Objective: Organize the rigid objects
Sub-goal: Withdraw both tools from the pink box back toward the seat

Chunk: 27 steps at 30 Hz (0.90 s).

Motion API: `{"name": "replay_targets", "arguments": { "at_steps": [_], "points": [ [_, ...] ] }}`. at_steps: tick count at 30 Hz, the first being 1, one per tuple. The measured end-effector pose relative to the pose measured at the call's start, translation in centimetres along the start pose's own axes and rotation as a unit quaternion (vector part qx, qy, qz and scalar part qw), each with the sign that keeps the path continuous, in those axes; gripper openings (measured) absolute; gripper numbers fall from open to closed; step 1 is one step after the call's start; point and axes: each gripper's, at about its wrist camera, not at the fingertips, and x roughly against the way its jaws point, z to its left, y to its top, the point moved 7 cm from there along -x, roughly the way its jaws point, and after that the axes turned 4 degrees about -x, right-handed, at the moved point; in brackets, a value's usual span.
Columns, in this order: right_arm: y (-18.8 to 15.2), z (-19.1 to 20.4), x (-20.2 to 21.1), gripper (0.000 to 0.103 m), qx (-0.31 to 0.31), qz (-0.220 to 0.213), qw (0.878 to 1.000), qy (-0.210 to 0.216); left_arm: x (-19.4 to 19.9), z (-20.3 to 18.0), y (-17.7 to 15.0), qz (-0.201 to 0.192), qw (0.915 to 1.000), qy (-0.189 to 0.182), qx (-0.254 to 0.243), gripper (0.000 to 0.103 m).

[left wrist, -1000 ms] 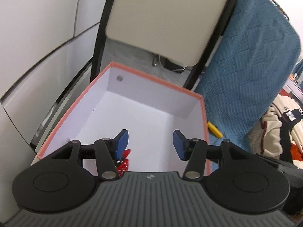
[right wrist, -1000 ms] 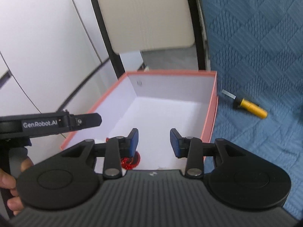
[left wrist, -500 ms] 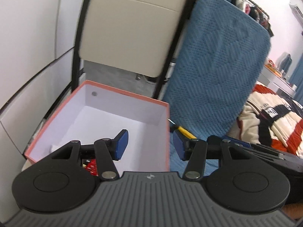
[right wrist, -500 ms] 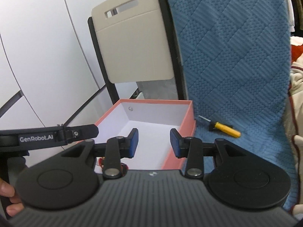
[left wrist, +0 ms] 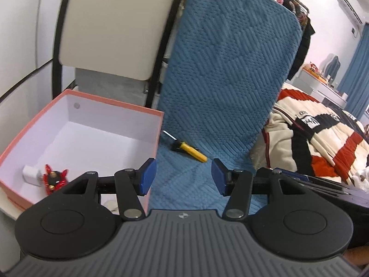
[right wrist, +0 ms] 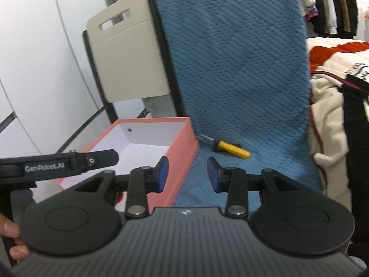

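I see the blue quilted cover [left wrist: 221, 73] filling most of both views, draped over a seat and its upright back. To its left stands a beige chair back [left wrist: 115, 30] in a black frame, against white cabinet panels. On the right lies a bundle of cream, red and black fabric [left wrist: 322, 136].

Just beside the cover's left edge sits the pink box [left wrist: 159, 133], open-topped with a white inside; its right wall touches the blue surface. In its near left corner I make out a small white block [left wrist: 30, 175] and, touching it, a red and black figurine [left wrist: 54, 180].

The yellow-handled screwdriver [left wrist: 190, 150] lies flat on the blue seat, near the box's far right corner and apart from it, with its metal tip pointing toward the box. In the right wrist view the same screwdriver [right wrist: 230, 149] shows just beyond the box corner.

My left hand-held gripper [left wrist: 183, 176] hangs over the near seat with its blue pads [left wrist: 147, 175] spread wide and nothing between them. My right hand-held gripper [right wrist: 187, 175] is likewise spread and empty, its left pad over the box's right wall. The left device's black arm crosses the right wrist view at the left.
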Motion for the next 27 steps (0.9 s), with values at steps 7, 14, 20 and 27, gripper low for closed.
{"name": "replay_targets", "arguments": {
  "at_steps": [7,14,20,27],
  "points": [
    [-1.0,-3.7,1.0,0.04,-0.002,-0.003,1.0,-0.013,-2.0,-2.9,-0.9,0.005,0.9998,0.002,-0.02,0.059],
    [-2.7,-6.3,0.9,0.04,0.011,0.003,1.0,-0.019,-4.1,-5.4,-2.9,0.013,0.9995,-0.006,-0.026,0.059],
    [-4.5,-7.4,0.6,0.04,0.02,0.008,0.999,-0.024,-5.6,-7.0,-4.2,0.014,0.9994,-0.012,-0.031,0.059],
    [-5.2,-8.0,-0.1,0.04,0.022,0.003,0.999,-0.03,-7.9,-7.2,-5.4,0.015,0.9991,-0.014,-0.036,0.059]
  ]
}}
